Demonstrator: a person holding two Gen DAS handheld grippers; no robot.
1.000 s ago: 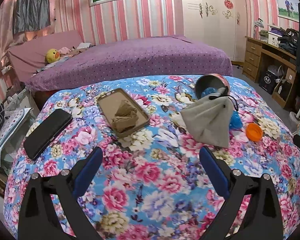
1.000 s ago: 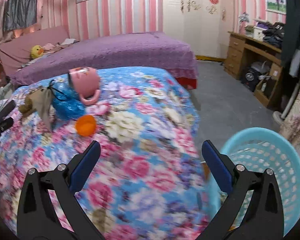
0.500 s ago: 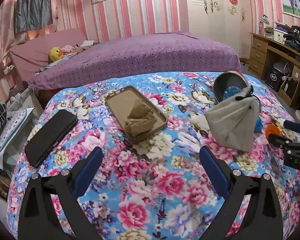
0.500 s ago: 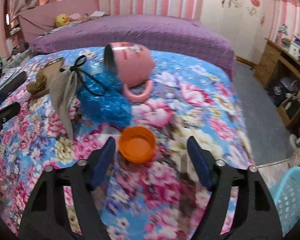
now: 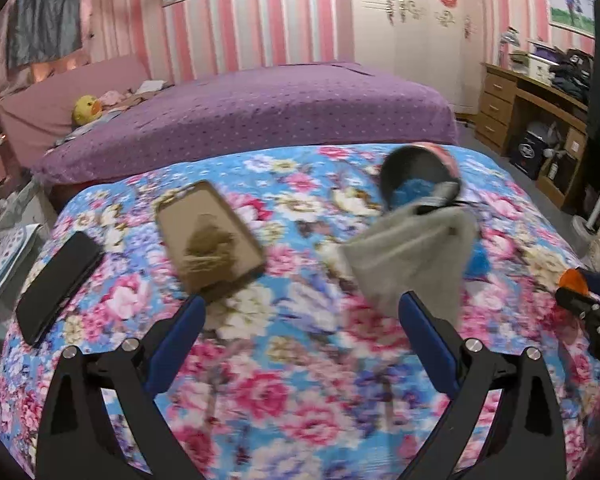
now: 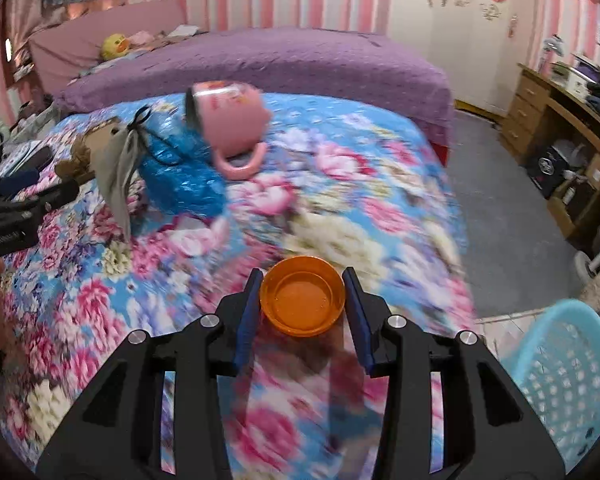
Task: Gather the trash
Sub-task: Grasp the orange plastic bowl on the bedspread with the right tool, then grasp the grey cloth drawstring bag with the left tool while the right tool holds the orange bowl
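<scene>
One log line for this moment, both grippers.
left gripper: open, nothing held | right gripper: jaws just closing around orange cap | basket: beside bed, right

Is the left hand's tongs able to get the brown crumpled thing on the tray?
Probably yes. The left tongs stand open, and the brown crumpled wad lies on the tray just ahead of the left fingertip, with nothing between.

Home bedroom: purple dotted bedspread bed (image 5: 252, 112) at 12 o'clock, pink-striped wallpaper (image 5: 220, 32), wooden drawer desk (image 5: 536, 120) at 3 o'clock.
</scene>
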